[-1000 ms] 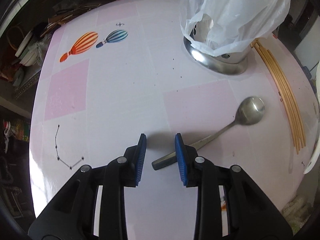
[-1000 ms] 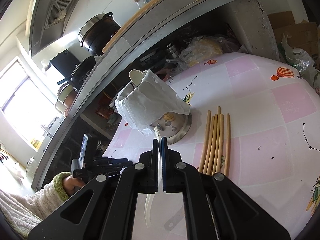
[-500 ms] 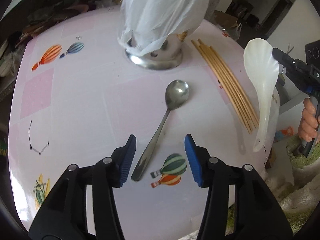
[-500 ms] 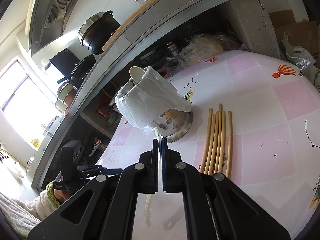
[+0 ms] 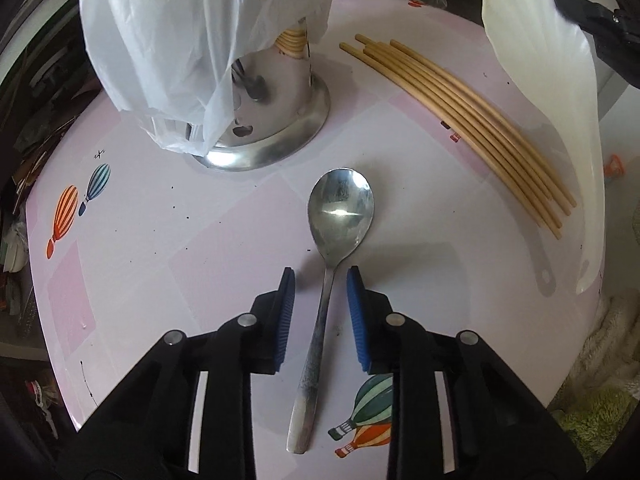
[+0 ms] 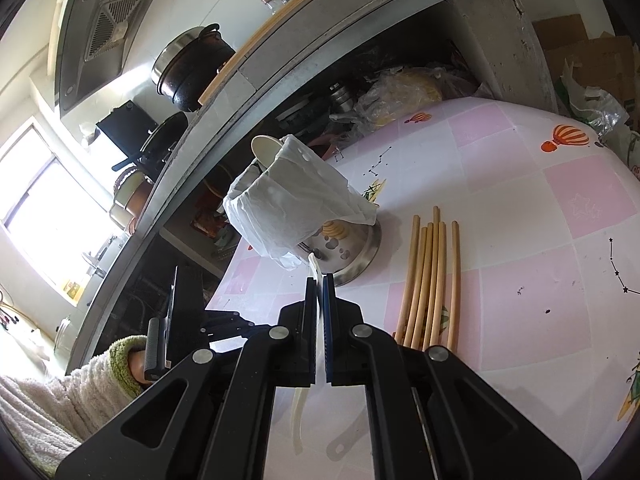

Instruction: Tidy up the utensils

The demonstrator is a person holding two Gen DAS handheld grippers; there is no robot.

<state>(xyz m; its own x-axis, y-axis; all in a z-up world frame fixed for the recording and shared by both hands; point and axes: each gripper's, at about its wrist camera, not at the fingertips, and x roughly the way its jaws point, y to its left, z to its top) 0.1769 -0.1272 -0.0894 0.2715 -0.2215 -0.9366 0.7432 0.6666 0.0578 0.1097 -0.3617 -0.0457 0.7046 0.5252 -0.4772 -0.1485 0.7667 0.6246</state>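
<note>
A metal spoon (image 5: 340, 208) lies flat on the pink table, bowl toward the steel utensil holder (image 5: 280, 92), which has a white plastic bag draped over it. My left gripper (image 5: 320, 276) points down over the spoon's neck. Its jaws are closing, with the handle between the blue pads and a gap on each side. My right gripper (image 6: 319, 278) is shut on a white plastic rice paddle (image 5: 560, 92), held in the air right of the table. Several bamboo chopsticks (image 5: 460, 96) lie side by side between the holder and the paddle.
The table's near edge (image 5: 240, 456) runs just under my left gripper. A fluffy rug (image 5: 600, 360) lies on the floor at the right. Cluttered shelves (image 6: 360, 92) and pots (image 6: 192, 64) stand behind the holder (image 6: 344, 248). A towelling sleeve (image 6: 60, 396) shows low on the left.
My left gripper has rolled and swung across the table until it sits over the spoon's handle. Its jaws widened, then narrowed around the handle. The right gripper and paddle have stayed put.
</note>
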